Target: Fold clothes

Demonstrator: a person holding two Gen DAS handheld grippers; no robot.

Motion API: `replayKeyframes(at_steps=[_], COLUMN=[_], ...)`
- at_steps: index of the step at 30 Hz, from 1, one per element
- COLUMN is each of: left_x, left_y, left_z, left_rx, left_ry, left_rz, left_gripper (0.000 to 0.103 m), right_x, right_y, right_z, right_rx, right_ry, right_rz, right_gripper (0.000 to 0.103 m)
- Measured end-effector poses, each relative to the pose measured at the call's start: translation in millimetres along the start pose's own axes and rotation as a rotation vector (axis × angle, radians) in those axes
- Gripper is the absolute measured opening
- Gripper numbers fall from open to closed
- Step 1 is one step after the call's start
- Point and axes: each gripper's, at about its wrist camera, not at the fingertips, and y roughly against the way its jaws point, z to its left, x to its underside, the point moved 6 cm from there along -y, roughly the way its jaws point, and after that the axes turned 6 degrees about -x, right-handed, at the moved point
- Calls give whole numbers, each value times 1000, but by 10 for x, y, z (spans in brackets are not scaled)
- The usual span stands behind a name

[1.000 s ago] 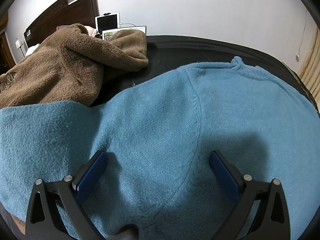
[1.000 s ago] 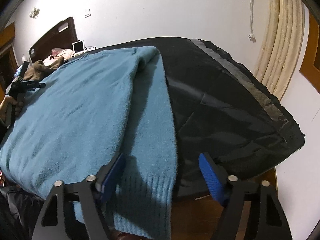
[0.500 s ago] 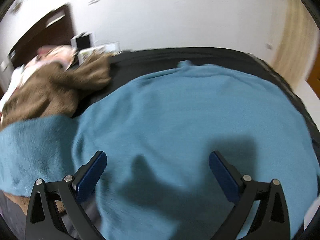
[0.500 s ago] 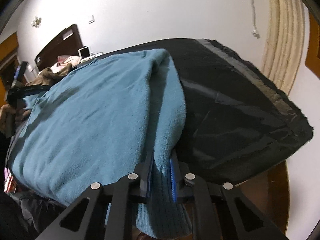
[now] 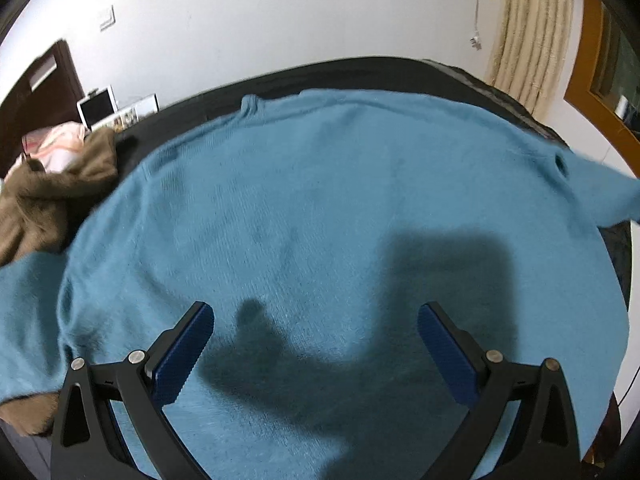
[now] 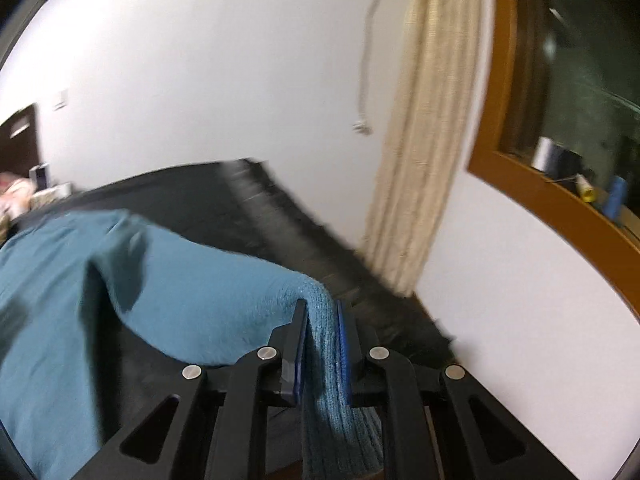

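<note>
A teal knit sweater (image 5: 312,208) lies spread flat on a black-covered table (image 5: 360,70), its collar at the far edge. My left gripper (image 5: 316,340) hovers open over the sweater's body, nothing between its blue pads. In the right wrist view my right gripper (image 6: 322,312) is shut on the ribbed cuff of the sweater's sleeve (image 6: 208,300), which is lifted off the table and arches back toward the body. That raised sleeve (image 5: 600,196) shows at the right edge of the left wrist view.
A brown fleece garment (image 5: 44,200) is heaped at the table's left. Behind it stand a tablet (image 5: 98,106) and a dark headboard. A cream curtain (image 6: 416,152) and a wood-framed window (image 6: 560,184) are to the right. The black cover (image 6: 256,216) is bare beside the sleeve.
My right gripper shut on the sleeve cuff and has lifted it up off the table. My left gripper has swung right over the sweater body, staying open.
</note>
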Motion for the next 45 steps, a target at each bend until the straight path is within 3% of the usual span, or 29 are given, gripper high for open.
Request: replayKeyframes(at_steps=[5,11,14,20,21,24,28,30,42,45], left_x=[53,86,96,139,146,154,145,141,179,180], left_y=[-104,-134,-139,-115,-111,-108,-119,-125,-96,-90], left_z=[54,104,116,163,175,193,186,182,234,253], left_rx=[-7,24,32,41,42,43,37,35,40,48], left_ry=[10,32,35,46,49,54,50,48,56,63], left_rz=[12,9,7,1,1,0,2,2,-1,-3], left_gripper=[102,102,102,102,102,102,102,102,102,102], right_x=[-187,-400,-487,-506,-485,-472,-541,-550,-109,-77], right_y=[-221,-553,-763,-1063,-1051,-927,-729,-643,-851,-1020], right_z=[-236,-52,-42,-45,-22,74,379,634,2251,2251], right_rx=[108,211,204,164,163,116,76,-5,-264,-240], right_ry=[9,105,85,49,50,48,115,142,412,391], right_rz=[-12,-23,4,96,99,72,22,18,154,208], right_gripper=[14,14,15,20,28,84,84,84,84,84])
